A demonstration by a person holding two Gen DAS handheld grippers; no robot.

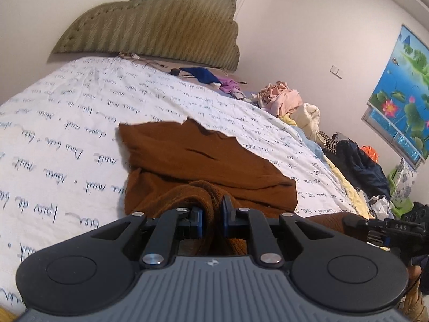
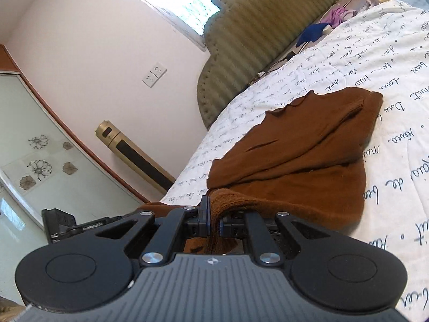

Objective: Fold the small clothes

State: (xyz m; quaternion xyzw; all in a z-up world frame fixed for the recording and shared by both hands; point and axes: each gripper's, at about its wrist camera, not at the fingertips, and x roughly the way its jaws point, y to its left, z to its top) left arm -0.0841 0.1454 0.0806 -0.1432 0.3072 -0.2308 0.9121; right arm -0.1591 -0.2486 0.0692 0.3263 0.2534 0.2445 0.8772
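Both claws — left claw [image 1: 211,214], right claw [image 2: 213,221] — pinch the brown garment's [image 1: 203,158] near hem; sleeves look folded in; the lengthwise fold remains.

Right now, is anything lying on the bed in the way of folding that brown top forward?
Nothing visible. Both jaws grip the brown top's near hem, and the printed bedsheet beyond it is bare; the clothes pile sits off at the bed's far edge.

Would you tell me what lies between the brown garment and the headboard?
Only bare printed bedspread lies between the brown garment and the headboard; both wrist views show it.
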